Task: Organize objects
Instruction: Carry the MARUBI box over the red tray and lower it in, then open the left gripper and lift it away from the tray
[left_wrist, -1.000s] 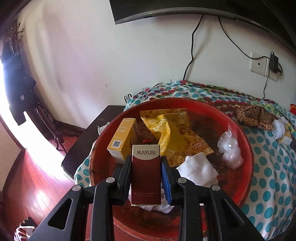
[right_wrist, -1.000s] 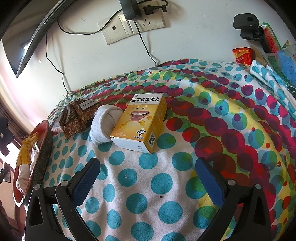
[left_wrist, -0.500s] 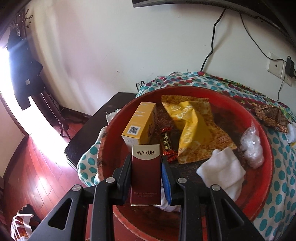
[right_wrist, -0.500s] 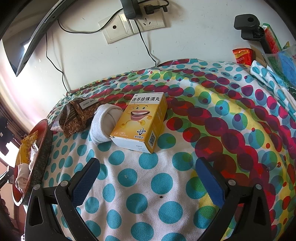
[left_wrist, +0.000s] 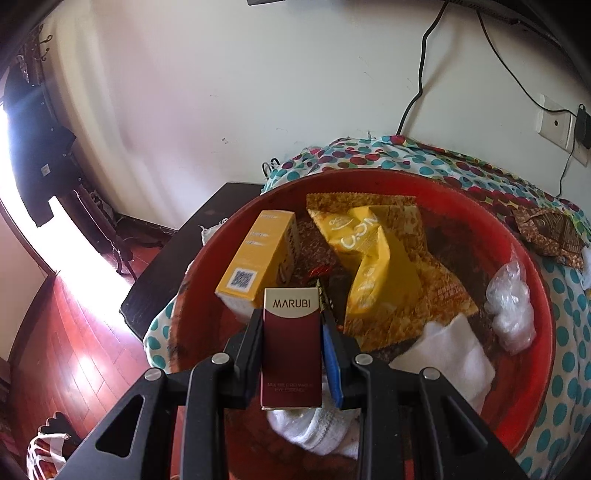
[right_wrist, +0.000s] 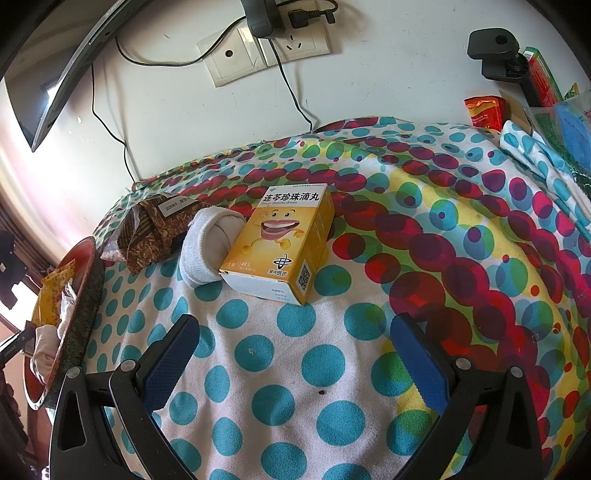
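Red tray (left_wrist: 532, 258): round, raised rim, at the table's left end, its near-left rim hanging past the cloth edge over the floor.
Left gripper (left_wrist: 291, 325): clamped on the maroon box (left_wrist: 291, 347), held upright above the tray's near side.
Tray contents: yellow box (left_wrist: 258, 262) at left, yellow bag (left_wrist: 373, 266) in the middle, plastic wad (left_wrist: 511, 306) by the right rim, white cloth (left_wrist: 454, 358) near right.
Open room in tray: a bare strip along the near-left rim; dark floor shows between yellow box and bag.
Right gripper (right_wrist: 295, 354): jaws wide apart, empty, above bare cloth.
Ahead of it: orange box (right_wrist: 280, 240) lying flat, a sock (right_wrist: 201, 247) touching its left side, brown packet (right_wrist: 155, 232) beyond the sock.
Dotted cloth (right_wrist: 424, 258): covers the table; its right half is free.
Room: white wall with socket (right_wrist: 266, 48) behind, red wood floor (left_wrist: 74, 350) left.
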